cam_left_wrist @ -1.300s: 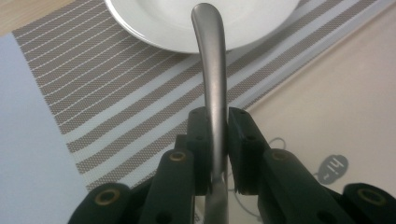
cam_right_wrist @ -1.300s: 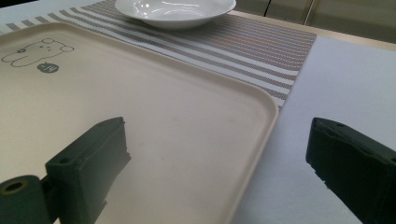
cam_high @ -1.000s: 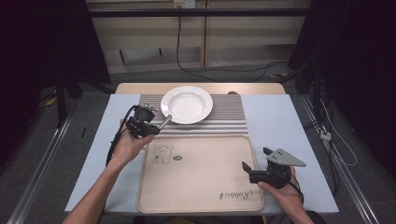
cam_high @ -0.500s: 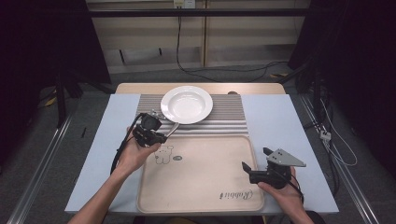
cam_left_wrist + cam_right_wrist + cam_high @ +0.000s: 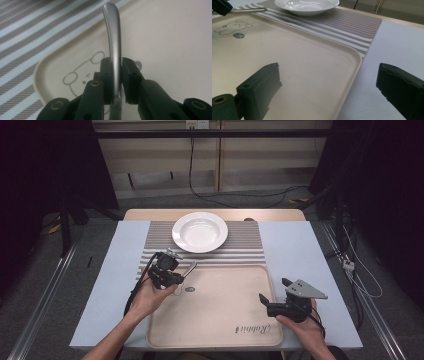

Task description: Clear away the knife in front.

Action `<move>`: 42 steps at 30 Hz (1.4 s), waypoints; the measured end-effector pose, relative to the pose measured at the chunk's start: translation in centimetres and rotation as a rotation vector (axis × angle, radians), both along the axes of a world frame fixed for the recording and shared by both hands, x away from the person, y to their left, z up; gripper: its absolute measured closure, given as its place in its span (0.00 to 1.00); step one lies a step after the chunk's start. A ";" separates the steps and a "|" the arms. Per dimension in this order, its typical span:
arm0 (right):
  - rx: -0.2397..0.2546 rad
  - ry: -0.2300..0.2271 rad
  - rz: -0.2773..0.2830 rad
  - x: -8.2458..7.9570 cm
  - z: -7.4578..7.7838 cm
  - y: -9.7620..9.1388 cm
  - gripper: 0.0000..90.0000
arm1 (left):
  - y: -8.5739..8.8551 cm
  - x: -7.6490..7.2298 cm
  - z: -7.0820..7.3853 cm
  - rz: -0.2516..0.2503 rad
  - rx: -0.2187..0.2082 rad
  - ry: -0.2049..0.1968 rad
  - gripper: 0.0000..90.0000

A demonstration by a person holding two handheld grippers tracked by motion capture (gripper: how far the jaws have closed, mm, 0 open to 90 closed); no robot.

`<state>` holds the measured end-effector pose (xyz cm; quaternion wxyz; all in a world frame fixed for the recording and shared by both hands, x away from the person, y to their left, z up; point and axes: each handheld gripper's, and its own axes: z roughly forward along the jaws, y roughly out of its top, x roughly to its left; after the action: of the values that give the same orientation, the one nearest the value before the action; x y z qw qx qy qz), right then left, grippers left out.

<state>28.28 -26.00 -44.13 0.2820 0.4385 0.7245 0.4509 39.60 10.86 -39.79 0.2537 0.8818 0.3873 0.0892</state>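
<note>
The left gripper (image 5: pixel 181 272) clamps a metal utensil (image 5: pixel 113 45), a spoon or fork by its handle; the working end is hidden below the jaws, so I cannot tell which. What shows is a slim, smooth, silver-grey handle with a dull shine, widening slightly to a rounded tip. In the left gripper view it rises straight up between the two pads, which press on it from both sides, and curves gently leftward at the top. In the high view the utensil hangs over the far left corner of the beige tray (image 5: pixel 220 315), near the printed bear, its long axis slanting up and right, tip aimed toward the white plate (image 5: pixel 199 231) on the striped mat (image 5: pixel 245 245). The right gripper (image 5: pixel 272 296) rests over the tray's near right edge on the desk (image 5: pixel 295 250), jaws spread wide with nothing between them.
</note>
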 end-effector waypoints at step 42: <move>0.005 -0.002 0.035 -0.2 0.0 0.1 0.06 | -0.8 -0.8 -2.0 -0.067 -0.045 -0.028 0.59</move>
<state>28.05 -25.93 -44.08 0.2739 0.4261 0.7305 0.4581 38.81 10.05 -41.74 0.2818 0.8870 0.3561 0.0843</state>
